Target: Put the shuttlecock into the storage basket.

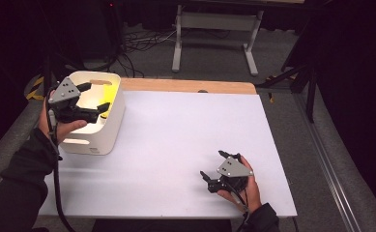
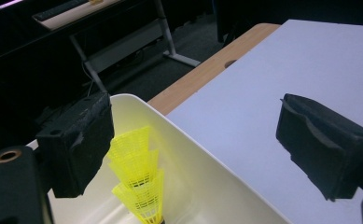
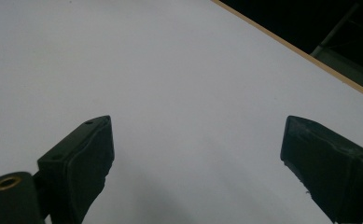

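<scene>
- Clearly the thing in hand is the stack of yellow shuttlecocks, plastic mesh skirts nested one inside the next, standing roughly upright inside the white bin at the table's far left corner
- Left gripper hangs over the bin's open top, jaws spread wide and holding nothing; in the left gripper view one jaw sits just beside the topmost skirt, while the other is out over the white tabletop, beyond the bin's wall
- Right gripper rests low on the table near the front right, well apart from the bin, jaws likewise wide and empty
- Handling, as a judgement: the shuttlecocks should weigh next to nothing, and the mesh skirts look springy and easy to crush or deform under a hard squeeze
- Nested pieces may cling together, so a lift could bring the whole stack or only the top one
- Best hold is probably a light pinch across the upper skirt, or lower at the firmer base if it can be reached; the base is mostly hidden at the frame's bottom edge
- Smooth plastic may slip, so close gently yet fully
</scene>
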